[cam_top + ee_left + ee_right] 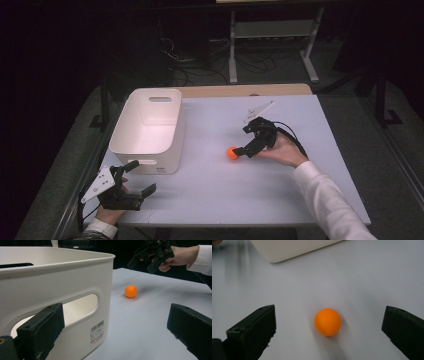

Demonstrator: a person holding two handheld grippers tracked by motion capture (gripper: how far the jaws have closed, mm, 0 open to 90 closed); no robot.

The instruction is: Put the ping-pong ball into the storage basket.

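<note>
An orange ball point(232, 153) lies on the white table point(215, 200), right of the white bin point(172, 125). My right gripper point(243, 140) hovers just over and behind the ball, tilted down and open. In the right gripper view the ball point(327, 321) sits on the table between the two wide-apart jaws of that gripper point(329, 313), touching neither. My left gripper point(141, 177) rests open at the table's near left corner, in front of the bin. The left gripper view looks past its own open gripper point(115, 335) at the bin's handle wall point(62, 280), the ball point(131, 291) and the right gripper point(141, 267).
The bin looks empty in the high view and stands at the table's left. A wooden strip point(245, 90) runs along the table's far edge. A metal frame and cables point(235, 55) stand on the floor behind. Bare table surface lies between the bin and the ball.
</note>
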